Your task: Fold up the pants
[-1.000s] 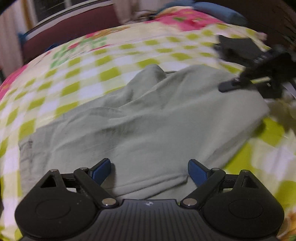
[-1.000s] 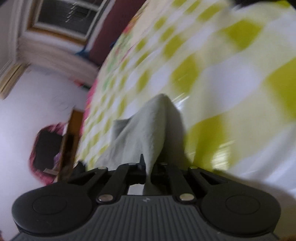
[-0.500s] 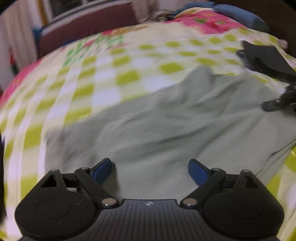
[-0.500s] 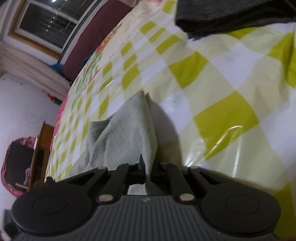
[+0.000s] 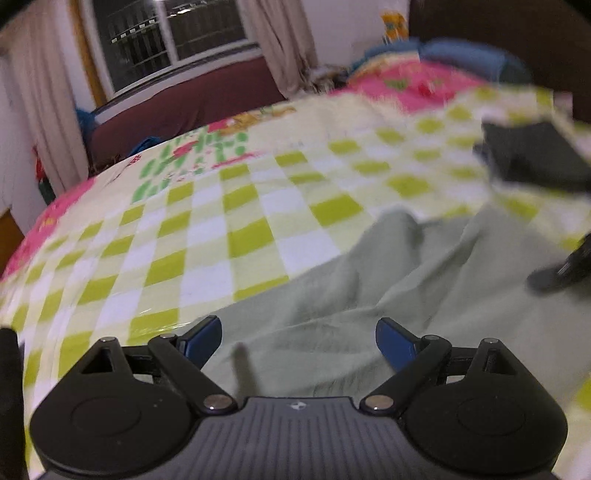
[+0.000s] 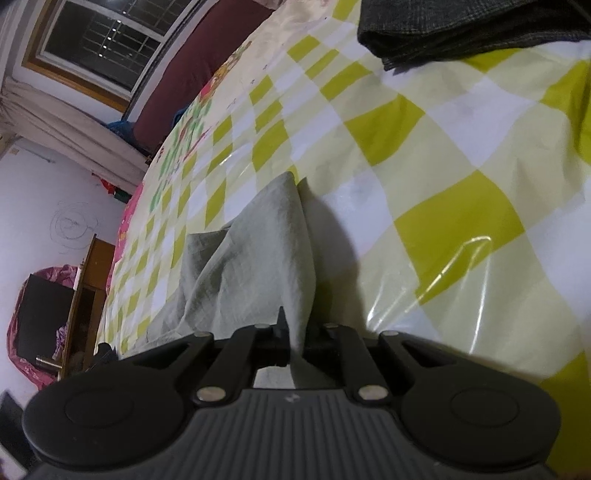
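Pale grey-green pants lie rumpled on a bed covered with a yellow-green checked plastic sheet. My left gripper hovers open over the near left part of the pants, its blue pads apart with nothing pinched between them. My right gripper is shut on a bunched edge of the pants, which rise in a peak from between its jaws. At the right edge of the left wrist view the right gripper shows as a dark shape at the far side of the pants.
A folded dark garment lies on the sheet beyond the pants, also in the left view as a dark garment. Pink bedding and a blue pillow lie at the bed's far end. A window, curtains and a maroon sofa stand behind.
The left gripper has swung leftward across the pants, so more of the checked sheet and the window now show. The right gripper keeps its hold on the pants and has barely moved.
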The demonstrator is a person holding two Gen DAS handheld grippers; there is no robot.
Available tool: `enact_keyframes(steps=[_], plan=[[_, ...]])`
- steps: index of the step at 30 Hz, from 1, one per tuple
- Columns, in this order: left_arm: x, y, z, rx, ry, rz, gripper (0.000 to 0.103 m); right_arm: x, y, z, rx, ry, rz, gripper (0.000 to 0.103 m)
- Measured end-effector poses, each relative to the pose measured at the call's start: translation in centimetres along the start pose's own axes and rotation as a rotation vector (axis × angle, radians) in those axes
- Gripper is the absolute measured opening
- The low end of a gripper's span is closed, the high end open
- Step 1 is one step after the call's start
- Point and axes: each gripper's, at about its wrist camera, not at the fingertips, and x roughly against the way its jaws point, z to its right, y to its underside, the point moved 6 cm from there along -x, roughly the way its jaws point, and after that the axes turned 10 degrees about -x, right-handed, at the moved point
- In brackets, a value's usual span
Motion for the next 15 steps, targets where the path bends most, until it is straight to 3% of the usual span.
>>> enact_keyframes(steps=[2,6,8,11,15], plan=[[-2.5,0.5,0.7,-0.061,-0.033,-0.061,0.103,0.3,0.3,0.0,-0.005,-0.023,0.001,0.006],[-4.2,-0.3,-1.3,0.045,-0.048,-0.098,0.103,1.3,0.2,0.6,-0.038,-0.062,0.012,0.005],[-3.8,-0.7,-2.3,0.108,-0.033,-0.094,0.103,1.2,-0.2,1.3,-0.069,-0.061,0.013,0.006],[-2.0,-0.3,-2.9,0.116,-0.044,-0.072,0.103,0.4,-0.5,1.2,-0.084,-0.084,-0.021,0.011],[1.1,1.7,-2.6,0.110,-0.021,-0.057,0.103,-1.6,-0.5,-0.2,-0.024,-0.093,-0.083,0.027]])
